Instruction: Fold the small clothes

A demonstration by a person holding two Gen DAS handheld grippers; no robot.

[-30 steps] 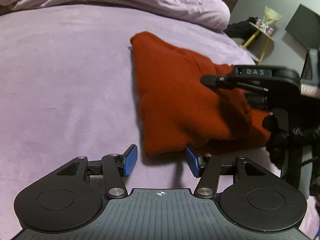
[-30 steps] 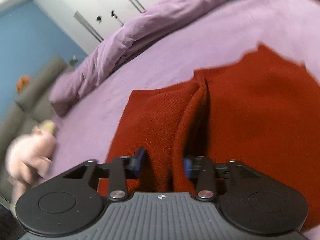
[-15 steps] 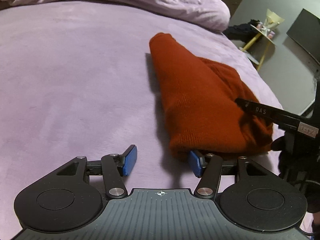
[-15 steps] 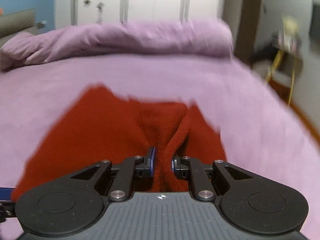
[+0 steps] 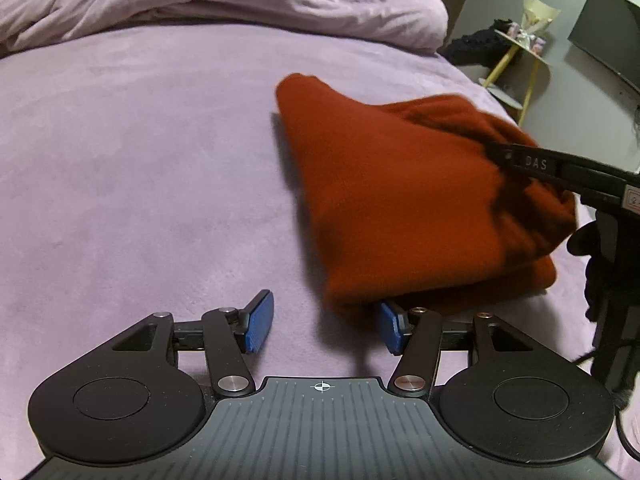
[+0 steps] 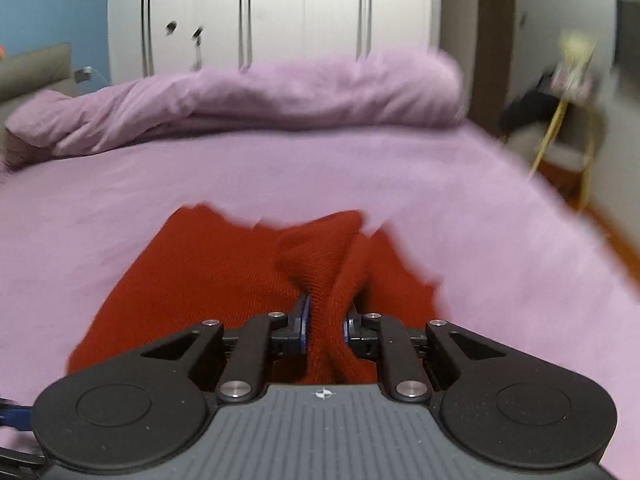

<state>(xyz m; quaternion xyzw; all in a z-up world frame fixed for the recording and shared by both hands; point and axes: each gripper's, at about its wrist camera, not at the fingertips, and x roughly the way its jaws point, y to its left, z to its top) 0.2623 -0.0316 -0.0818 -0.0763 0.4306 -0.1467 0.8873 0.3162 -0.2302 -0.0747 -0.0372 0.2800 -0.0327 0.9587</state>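
Right claw (image 6: 325, 324) closing tighter on red garment (image 6: 208, 280), now lifted; left claw (image 5: 324, 322) wider, empty.

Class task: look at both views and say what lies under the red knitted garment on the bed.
Lilac bed cover surrounds the red garment and evidently runs under it. The left claw's right pad sits beneath its raised near edge. Anything else underneath is hidden.

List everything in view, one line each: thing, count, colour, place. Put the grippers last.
knit garment: one, rust red, bunched on the bed, right of centre.
bed cover: one, lilac, spread flat under the garment.
duvet: one, lilac, heaped along the far edge of the bed.
wardrobe: one, white, behind the bed.
side table: one, yellow legs, right of the bed.
screen: one, black, far right.
left gripper: blue pads, jaws opening, nothing between them.
right gripper: blue pads, jaws closing on a fold of the garment.
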